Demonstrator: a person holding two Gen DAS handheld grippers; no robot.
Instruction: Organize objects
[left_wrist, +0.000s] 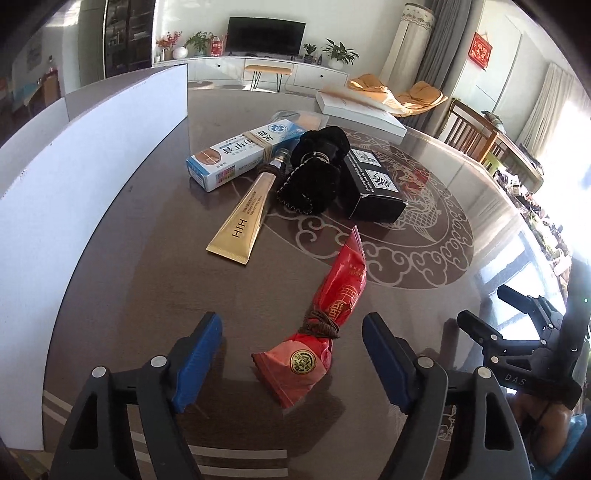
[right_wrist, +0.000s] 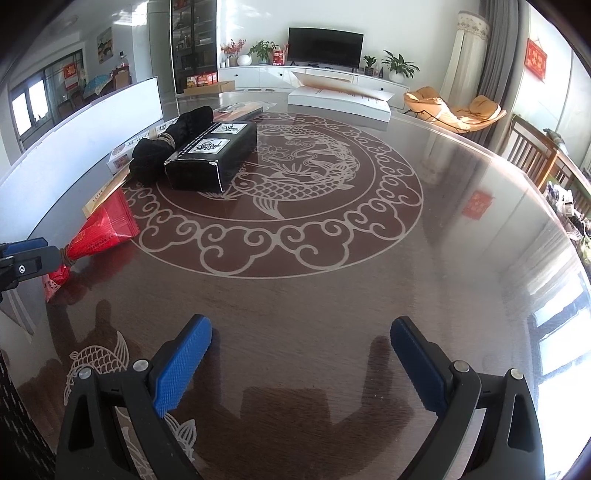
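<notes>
Left hand-held gripper (left_wrist: 291, 360) spread wide around the red snack packet (left_wrist: 325, 325), pads not touching it; right hand-held gripper (right_wrist: 301, 363) wide, empty. Packet lying near the counter (right_wrist: 332, 295) front edge. Could slip or crumple if pinched off-centre by its knotted waist

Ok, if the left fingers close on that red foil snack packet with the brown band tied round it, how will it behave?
The red foil snack packet probably crumples: its wrapper is already pinched at the brown band. Likely light; its glossy foil may slip.

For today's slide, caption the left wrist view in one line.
Open left gripper straddles a string-tied red packet on the patterned table.
</notes>
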